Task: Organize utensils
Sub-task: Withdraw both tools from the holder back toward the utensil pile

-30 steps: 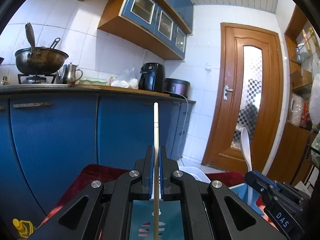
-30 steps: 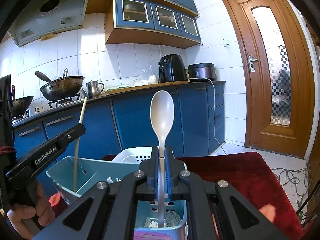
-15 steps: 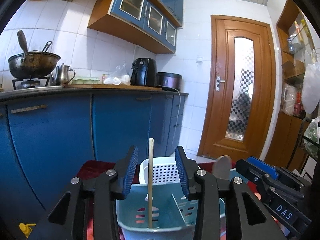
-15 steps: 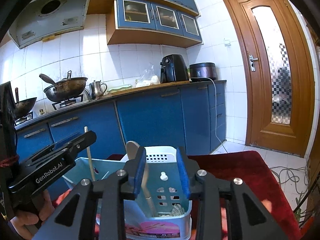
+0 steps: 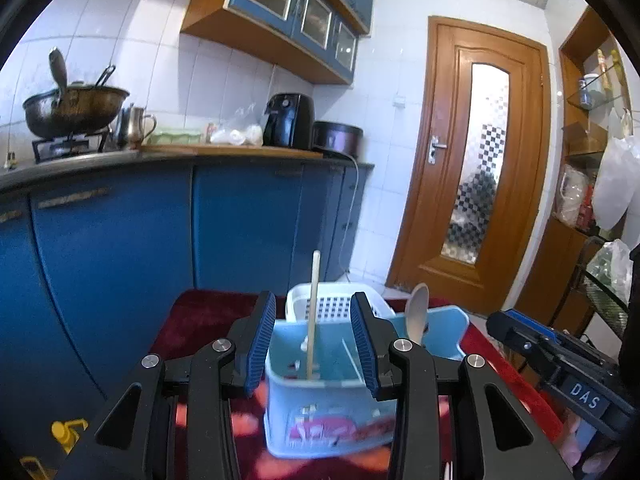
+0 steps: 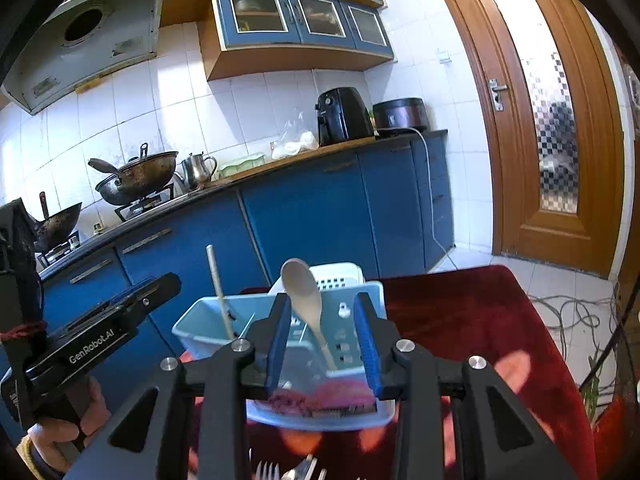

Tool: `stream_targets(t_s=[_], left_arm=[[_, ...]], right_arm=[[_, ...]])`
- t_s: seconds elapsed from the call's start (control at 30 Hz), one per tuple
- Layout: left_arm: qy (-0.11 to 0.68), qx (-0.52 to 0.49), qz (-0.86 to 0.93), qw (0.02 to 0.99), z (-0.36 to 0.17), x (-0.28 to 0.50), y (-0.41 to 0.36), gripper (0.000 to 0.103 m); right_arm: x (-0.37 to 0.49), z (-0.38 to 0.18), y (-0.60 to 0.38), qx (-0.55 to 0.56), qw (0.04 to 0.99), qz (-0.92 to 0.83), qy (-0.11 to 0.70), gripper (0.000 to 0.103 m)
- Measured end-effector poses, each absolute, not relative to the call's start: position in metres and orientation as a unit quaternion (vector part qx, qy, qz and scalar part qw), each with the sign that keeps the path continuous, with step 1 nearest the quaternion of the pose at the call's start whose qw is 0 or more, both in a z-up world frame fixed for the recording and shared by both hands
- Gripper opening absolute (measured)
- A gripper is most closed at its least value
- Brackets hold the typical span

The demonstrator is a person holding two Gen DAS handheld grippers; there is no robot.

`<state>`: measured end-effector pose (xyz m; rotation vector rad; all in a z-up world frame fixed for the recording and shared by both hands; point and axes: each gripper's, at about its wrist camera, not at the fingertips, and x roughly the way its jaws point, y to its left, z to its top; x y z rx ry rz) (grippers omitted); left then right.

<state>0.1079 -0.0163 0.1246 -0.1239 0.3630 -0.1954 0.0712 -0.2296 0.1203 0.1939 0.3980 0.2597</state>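
Both our grippers, left (image 5: 312,350) and right (image 6: 323,344), part-open, empty. Chopstick (image 5: 313,312) upright in caddy (image 5: 332,420), left cell; spoon (image 6: 306,300) leaning, right cell. Forks (image 6: 292,470) lie nearside of caddy, under right gripper: nearer.

We see white tiled walls (image 5: 192,64), blue cabinets (image 5: 248,220) under a wooden counter (image 5: 224,151), and a wooden door (image 5: 480,168) at right of the frame.

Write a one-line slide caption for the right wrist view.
Open right gripper behind a blue caddy holding a spoon and a chopstick.
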Motion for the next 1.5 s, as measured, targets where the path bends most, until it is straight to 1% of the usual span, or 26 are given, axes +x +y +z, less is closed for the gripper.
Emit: stream_targets(t_s=[0.33, 0.7, 1.27, 1.5], left_arm=[[0.224, -0.051, -0.096, 0.969, 0.12, 0.078, -0.01, 0.04], [0.287, -0.019, -0.107, 0.952, 0.094, 0.049, -0.018, 0.043], [0.386, -0.003, -0.11, 0.916, 0.041, 0.058, -0.028, 0.043], [0.419, -0.01, -0.138, 0.897, 0.024, 0.065, -0.041, 0.043]], right_arm=[[0.038, 0.11, -0.236, 0.107, 0.954, 0.132, 0.247, 0.036], [0.014, 0.083, -0.247, 0.113, 0.939, 0.118, 0.302, 0.036], [0.01, 0.032, -0.255, 0.127, 0.91, 0.107, 0.38, 0.036], [0.014, 0.019, -0.255, 0.131, 0.902, 0.106, 0.397, 0.036]])
